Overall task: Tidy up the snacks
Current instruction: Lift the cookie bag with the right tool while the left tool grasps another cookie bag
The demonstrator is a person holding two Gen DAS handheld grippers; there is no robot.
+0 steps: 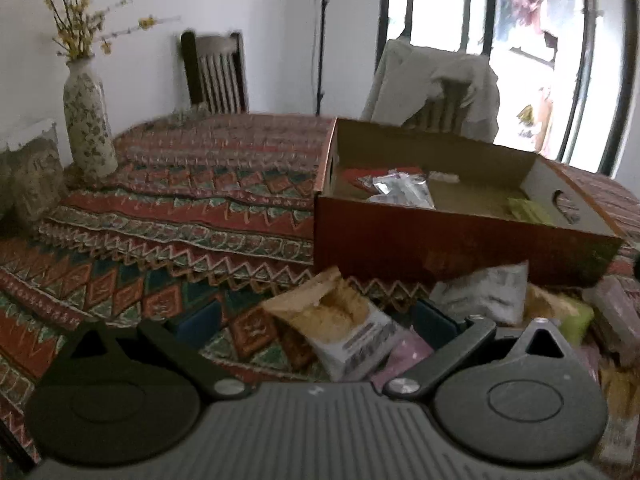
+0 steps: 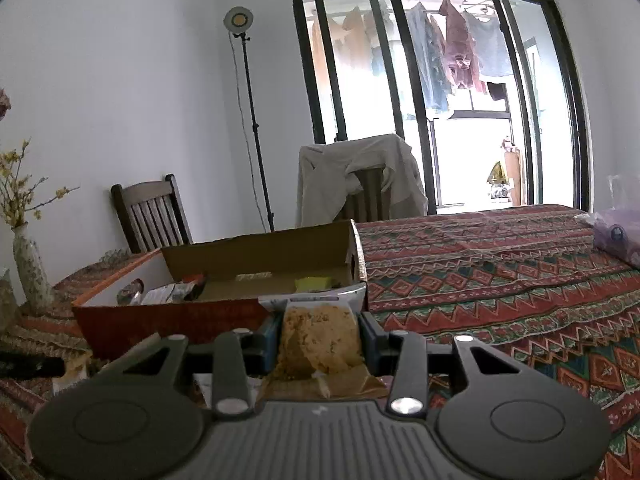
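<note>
An open cardboard box [image 1: 460,240] stands on the patterned tablecloth, with a silver packet [image 1: 400,188], a red packet and a yellow-green packet [image 1: 528,208] inside. A loose pile of snack packets lies in front of it. My left gripper [image 1: 320,322] hovers open over the pile, its blue fingers [image 1: 198,320] wide on either side of a tan-and-white cracker packet [image 1: 340,320] without touching it. My right gripper [image 2: 321,336] is shut on a tan cracker packet [image 2: 320,340], held upright just before the near wall of the box [image 2: 172,320].
A floral vase [image 1: 88,120] with yellow twigs stands at the table's far left. Two wooden chairs [image 1: 216,72] sit behind the table, one draped with a pale cloth [image 2: 360,176]. A purple packet [image 2: 616,236] lies at the right edge. A lamp stand [image 2: 256,128] rises by the wall.
</note>
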